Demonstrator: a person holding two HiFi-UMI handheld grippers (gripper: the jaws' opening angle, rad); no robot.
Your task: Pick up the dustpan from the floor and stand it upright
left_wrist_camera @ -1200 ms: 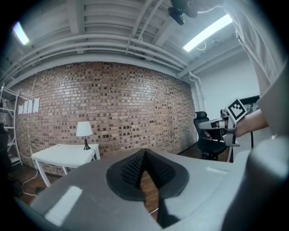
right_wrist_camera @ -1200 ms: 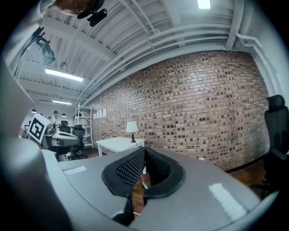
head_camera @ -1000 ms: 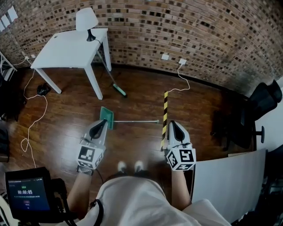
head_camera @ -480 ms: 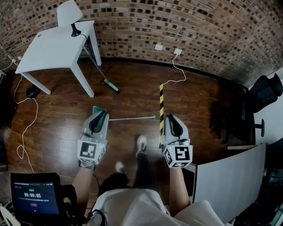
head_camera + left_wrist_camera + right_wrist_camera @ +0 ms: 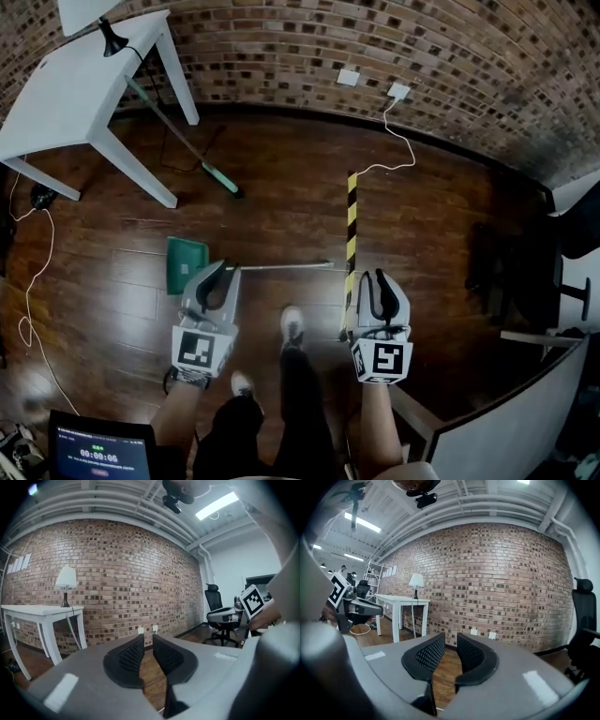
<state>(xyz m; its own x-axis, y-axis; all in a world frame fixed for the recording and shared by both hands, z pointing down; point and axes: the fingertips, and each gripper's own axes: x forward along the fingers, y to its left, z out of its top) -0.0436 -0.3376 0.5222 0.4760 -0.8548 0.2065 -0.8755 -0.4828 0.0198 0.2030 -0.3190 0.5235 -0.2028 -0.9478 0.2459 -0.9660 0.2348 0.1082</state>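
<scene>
One green dustpan (image 5: 186,264) lies flat on the wooden floor (image 5: 281,211). Its long axis runs across the head view, with the pan at the left end and the thin pale handle (image 5: 281,266) pointing right. The handle's tip ends just beside a yellow-and-black striped strip (image 5: 352,220) that crosses the boards at a right angle to it. The left gripper (image 5: 217,274) overlaps the spot where the handle meets the pan in the head view. Its jaws stand a narrow gap apart, and in the left gripper view only floorboards and the brick wall (image 5: 394,47) show between them, so nothing is gripped; whether it touches the dustpan cannot be told. The right gripper (image 5: 378,281) is past the handle's tip, on the far side of the striped strip from the pan. Its jaws have just been opening and now stand slightly parted, with nothing between them. A shoe (image 5: 292,324) is on the near side of the handle. Beyond the pan, a green-headed broom (image 5: 221,179) leans under a white table (image 5: 56,94).
</scene>
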